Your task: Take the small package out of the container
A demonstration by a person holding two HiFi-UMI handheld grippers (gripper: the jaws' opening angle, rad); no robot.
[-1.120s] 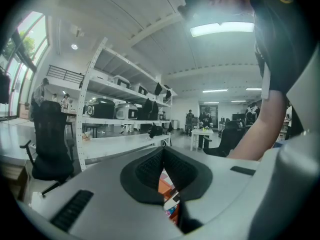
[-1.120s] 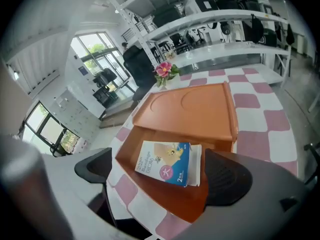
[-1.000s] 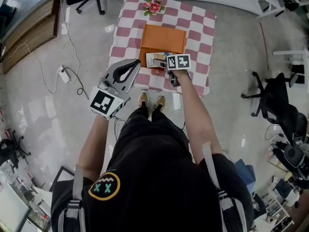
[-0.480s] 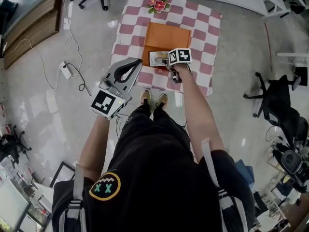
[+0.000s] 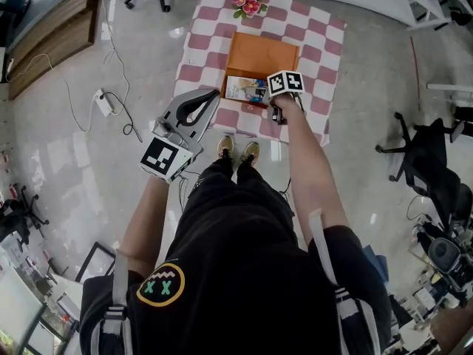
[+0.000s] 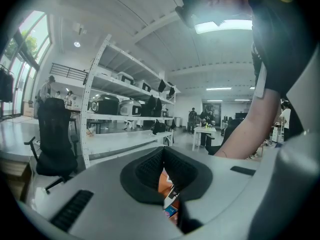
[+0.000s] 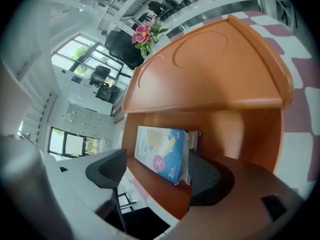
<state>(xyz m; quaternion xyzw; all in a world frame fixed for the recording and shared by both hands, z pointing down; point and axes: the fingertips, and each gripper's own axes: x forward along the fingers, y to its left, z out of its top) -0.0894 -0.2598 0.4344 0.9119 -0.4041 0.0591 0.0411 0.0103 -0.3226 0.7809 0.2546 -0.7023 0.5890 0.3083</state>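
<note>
An orange container (image 5: pixel 262 54) lies open on a pink-and-white checkered cloth (image 5: pixel 329 46), with its lid (image 7: pixel 210 69) swung back. The small pale-blue and white package (image 5: pixel 246 89) stands inside against the near wall (image 7: pixel 161 151). My right gripper (image 5: pixel 267 96) dips into the container's near right corner. Its jaws have just been closing around the package (image 7: pixel 155 171). The right pad (image 7: pixel 207 176) is at the package's edge, while the left pad (image 7: pixel 107 168) still stands apart from it. My left gripper (image 5: pixel 214 95) hangs over the floor to the left, shut and empty (image 6: pixel 164 156).
Pink flowers (image 5: pixel 250 2) lie at the cloth's far edge. A power strip with cables (image 5: pixel 103 102) is on the floor to the left, near a wooden bench (image 5: pixel 52 35). Office chairs (image 5: pixel 429 161) stand to the right. The person's shoes (image 5: pixel 238 149) are at the cloth's near edge.
The right gripper has sunk a little further into the container's near right corner, by the package. The left gripper has kept its place.
</note>
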